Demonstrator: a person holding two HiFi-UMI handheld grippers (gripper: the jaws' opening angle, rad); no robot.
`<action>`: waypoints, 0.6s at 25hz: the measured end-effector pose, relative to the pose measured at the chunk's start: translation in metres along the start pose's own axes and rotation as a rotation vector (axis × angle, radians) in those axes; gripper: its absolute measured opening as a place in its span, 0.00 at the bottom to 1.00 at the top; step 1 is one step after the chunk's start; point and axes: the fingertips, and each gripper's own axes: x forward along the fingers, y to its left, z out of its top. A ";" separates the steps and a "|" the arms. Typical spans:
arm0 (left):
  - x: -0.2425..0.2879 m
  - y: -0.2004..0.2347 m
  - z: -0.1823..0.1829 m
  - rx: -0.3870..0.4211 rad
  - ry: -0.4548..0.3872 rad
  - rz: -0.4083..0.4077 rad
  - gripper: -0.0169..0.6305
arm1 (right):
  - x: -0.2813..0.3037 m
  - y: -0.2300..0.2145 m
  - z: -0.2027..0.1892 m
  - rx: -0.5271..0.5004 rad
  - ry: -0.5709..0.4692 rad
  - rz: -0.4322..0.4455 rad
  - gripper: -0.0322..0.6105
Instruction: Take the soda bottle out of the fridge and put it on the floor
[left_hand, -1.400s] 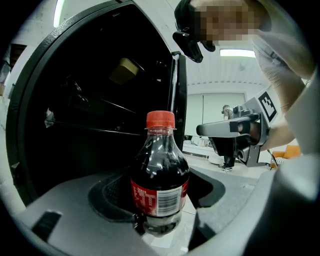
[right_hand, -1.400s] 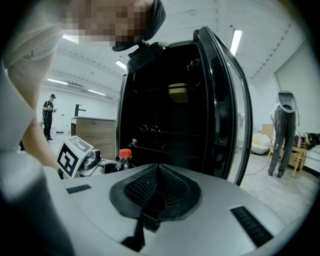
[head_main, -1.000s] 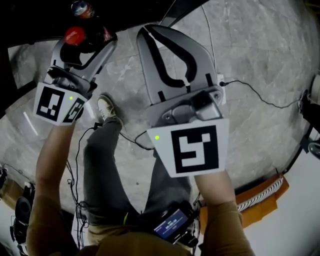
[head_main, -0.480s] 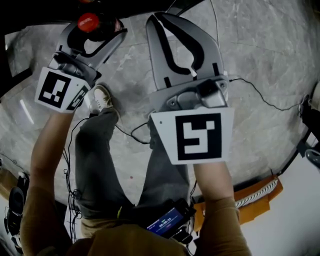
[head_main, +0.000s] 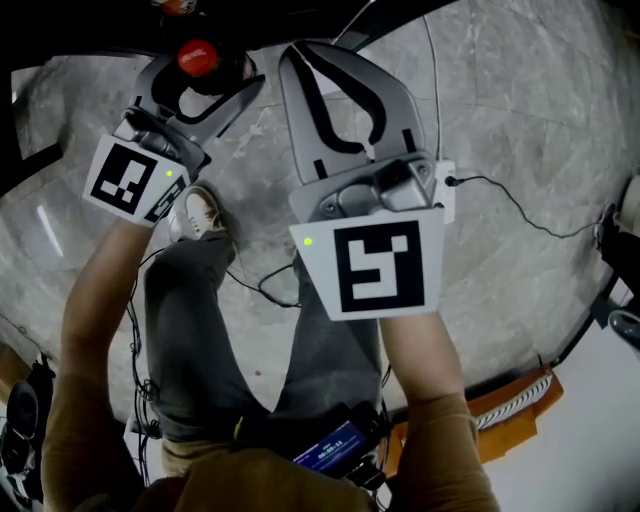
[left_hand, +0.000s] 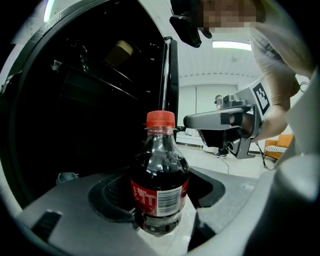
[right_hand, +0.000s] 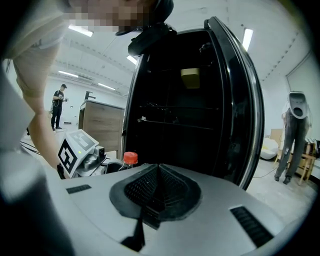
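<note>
The soda bottle (left_hand: 160, 172), dark cola with a red cap and red label, stands upright between the jaws of my left gripper (left_hand: 159, 202), which is shut on its lower body. In the head view its red cap (head_main: 197, 57) shows at the top left inside the left gripper (head_main: 200, 88), above the marble floor (head_main: 520, 120). The black fridge (left_hand: 95, 100) stands open just behind the bottle, its inside dark. My right gripper (right_hand: 159, 172) is shut with nothing in it, pads pressed together, pointing at the open fridge (right_hand: 190, 115); the bottle cap (right_hand: 130, 158) shows to its left.
The fridge door edge (left_hand: 169, 85) stands right of the bottle. Below the grippers are the person's shoe (head_main: 200, 212) and legs. A black cable (head_main: 500, 195) and a white box (head_main: 445, 182) lie on the floor. An orange object (head_main: 520, 400) sits lower right.
My left gripper has carried the bottle to the right across the head view, closer to the right gripper. The right gripper has shifted only slightly and stays shut.
</note>
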 end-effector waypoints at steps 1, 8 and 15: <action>0.002 0.001 -0.005 0.003 0.003 -0.010 0.50 | 0.004 0.002 -0.002 -0.006 -0.002 0.009 0.05; 0.009 0.009 -0.045 0.003 0.027 -0.037 0.50 | 0.022 0.009 -0.028 -0.039 -0.010 0.068 0.05; 0.023 0.016 -0.080 0.012 0.024 -0.056 0.50 | 0.042 0.007 -0.060 -0.082 -0.022 0.123 0.05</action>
